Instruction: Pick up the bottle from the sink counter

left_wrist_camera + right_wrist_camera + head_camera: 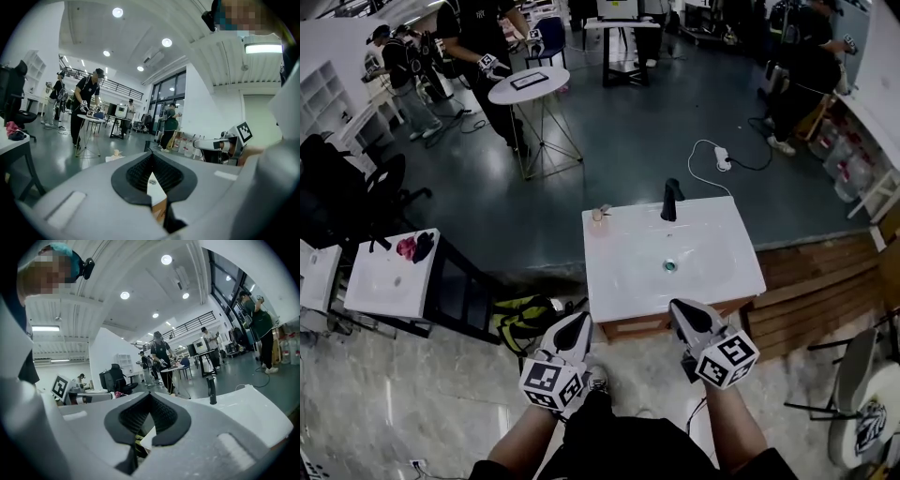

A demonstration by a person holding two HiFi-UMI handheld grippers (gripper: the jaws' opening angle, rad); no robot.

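**Q:** Left gripper (pixel 577 326), status?
**A:** Jaws together, tips meeting, nothing btwn them. It's held low, just short of the near edge of the sink counter (pixel 619 291). Marker cube sits on the person's side.

**Q:** Right gripper (pixel 682 309)?
**A:** Same. Jaws closed tip to tip, empty. In head view the tips overlap the counter's near edge. Contact can't be told.

**Q:** Bottle (pixel 600 214), location?
**A:** Upright at the far-left corner of the counter top, by the back edge. Small, tan; label too small to read. The black faucet (pixel 672 200) stands to its right, apart from it. Bottle is well apart from both grippers. In left gripper view it shows just over the left jaw, far side of the counter.

**Q:** Basin?
**A:** White, w/ drain (pixel 669 265) in front of the faucet. No water seen.

**Q:** Surroundings?
**A:** Grey floor beyond the counter. Power strip (pixel 722 159) on a white cable lies behind it. Round white table (pixel 528 82) further back, w/ a person standing at it. Small white table (pixel 384 281) at left carries a red cloth (pixel 408 247).
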